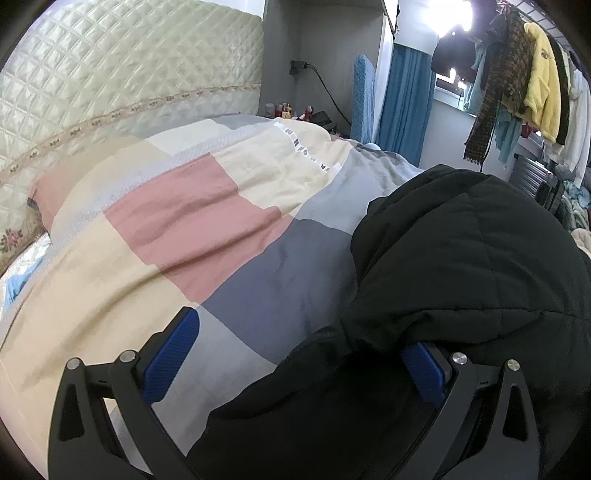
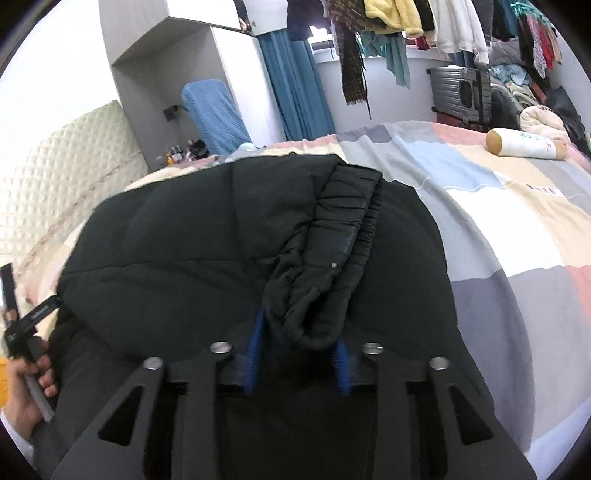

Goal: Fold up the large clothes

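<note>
A large black puffer jacket (image 1: 461, 266) lies bunched on a patchwork bedspread (image 1: 192, 221). My left gripper (image 1: 295, 354) is open, its blue pads wide apart; the jacket's edge drapes between the jaws and over the right pad (image 1: 421, 373). In the right wrist view the jacket (image 2: 192, 236) fills the middle. My right gripper (image 2: 299, 354) is shut on a bunched fold of the jacket's elastic hem (image 2: 332, 266), which sticks up between the blue pads. The left gripper's black frame (image 2: 29, 321) and the hand holding it show at the far left.
A quilted cream headboard (image 1: 110, 74) stands behind the bed. A nightstand with small bottles (image 1: 291, 110) is beyond it. Hanging clothes (image 2: 406, 18), a grey suitcase (image 2: 461, 88) and piled laundry line the far side. A bolster pillow (image 2: 524, 144) lies on the bedspread (image 2: 498, 221).
</note>
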The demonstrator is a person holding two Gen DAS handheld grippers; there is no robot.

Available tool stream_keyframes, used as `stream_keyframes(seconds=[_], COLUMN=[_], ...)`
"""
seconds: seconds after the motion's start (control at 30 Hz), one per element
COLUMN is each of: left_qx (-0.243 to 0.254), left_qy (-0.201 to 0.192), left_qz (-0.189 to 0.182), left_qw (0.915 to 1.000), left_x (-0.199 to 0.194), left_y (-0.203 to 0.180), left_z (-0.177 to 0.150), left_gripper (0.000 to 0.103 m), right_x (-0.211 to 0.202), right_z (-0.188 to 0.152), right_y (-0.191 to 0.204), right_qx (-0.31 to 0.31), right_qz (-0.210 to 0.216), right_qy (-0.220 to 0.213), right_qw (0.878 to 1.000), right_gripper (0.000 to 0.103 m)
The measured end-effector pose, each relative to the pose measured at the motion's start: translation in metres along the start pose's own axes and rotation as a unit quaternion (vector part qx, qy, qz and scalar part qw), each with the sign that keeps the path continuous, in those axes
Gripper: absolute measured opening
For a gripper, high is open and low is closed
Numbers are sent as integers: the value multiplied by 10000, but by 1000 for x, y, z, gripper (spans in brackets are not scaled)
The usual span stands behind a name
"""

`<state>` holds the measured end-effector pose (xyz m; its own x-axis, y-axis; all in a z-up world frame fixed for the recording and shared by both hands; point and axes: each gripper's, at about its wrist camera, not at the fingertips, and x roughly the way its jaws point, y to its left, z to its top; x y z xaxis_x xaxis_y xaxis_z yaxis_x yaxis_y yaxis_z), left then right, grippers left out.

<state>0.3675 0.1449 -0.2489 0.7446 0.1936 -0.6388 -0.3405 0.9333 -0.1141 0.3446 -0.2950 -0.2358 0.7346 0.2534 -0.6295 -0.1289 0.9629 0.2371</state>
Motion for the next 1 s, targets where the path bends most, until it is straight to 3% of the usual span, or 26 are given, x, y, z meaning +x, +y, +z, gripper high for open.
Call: stream_keyframes(seconds=[0.13,0.17,0.2,0.43,0.67,0.8,1.0], left_qx=[48,69,83,81,96,114,93], left_qy=[1,-6,-10,25,72,72,5], left_qz=[36,42,39,41,66,73,20], left_qw=[10000,10000,10000,10000,9999,9999,10000], left_x=[-2,-3,-3,-2,-1,0,-1], left_y=[-2,-3,-3,-2,-3,-4,-4], left_z=[-1,-1,-1,-2,-4,-3,-3], left_gripper=[102,102,102,102,102,102,102], right_x=[-15,-17,-20,-3,27,23,-3], right_z=[-5,-6,-8,-13,-29,-25,-5], right_y=[0,-1,-3,-29,-32,-39,-53], right_qx=[-289,-353,-397,-386,-963,-692,-133], right_qz=[-227,-330,-487,-992,-1371,-1361,-1268], right_qy=[-12,-38,-86,211,690,398,-457], right_qw=[9993,9988,9980,9941,9834,9875,9908], right_gripper=[52,68,77,78,79,79,78])
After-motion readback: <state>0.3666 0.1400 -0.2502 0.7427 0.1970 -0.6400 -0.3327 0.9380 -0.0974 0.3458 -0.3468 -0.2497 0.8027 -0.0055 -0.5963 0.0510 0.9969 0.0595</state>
